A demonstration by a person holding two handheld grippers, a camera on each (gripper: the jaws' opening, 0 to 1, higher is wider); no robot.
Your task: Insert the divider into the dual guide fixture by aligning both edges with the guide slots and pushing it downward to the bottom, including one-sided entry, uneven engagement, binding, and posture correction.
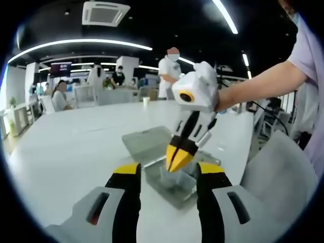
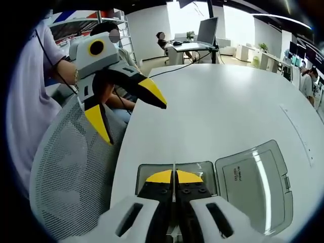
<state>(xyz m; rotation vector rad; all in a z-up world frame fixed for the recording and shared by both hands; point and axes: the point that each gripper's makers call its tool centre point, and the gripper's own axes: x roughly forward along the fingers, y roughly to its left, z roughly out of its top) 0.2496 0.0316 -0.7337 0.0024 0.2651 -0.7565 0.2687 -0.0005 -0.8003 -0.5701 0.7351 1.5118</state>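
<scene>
While the right gripper [image 2: 174,178] stands over the clear box-like fixture [image 2: 198,171] on the white table [image 2: 223,106], its jaws are clenched on a thin divider [image 2: 174,169] that shows edge-on as a pale line running up between the yellow tips. In the left gripper view that same gripper [image 1: 178,158] comes down from above with its tips pressed together just over the fixture [image 1: 174,187], whose hinged lid [image 1: 147,143] lies flat and open behind it. The left gripper [image 1: 167,174] hangs near the box with its jaws released and spread, holding nothing; in the right gripper view it [image 2: 132,115] hovers well above the table beside a mesh chair [image 2: 71,167]. How deep the divider sits in the guide slots cannot be told, since the jaws hide its lower edge. To do the step well, the divider probably ought to be kept upright and square to both slots, lowered so both edges enter together, and pressed evenly. If one side catches, easing back and levelling would likely serve better than force, and the free gripper could steady the box.
</scene>
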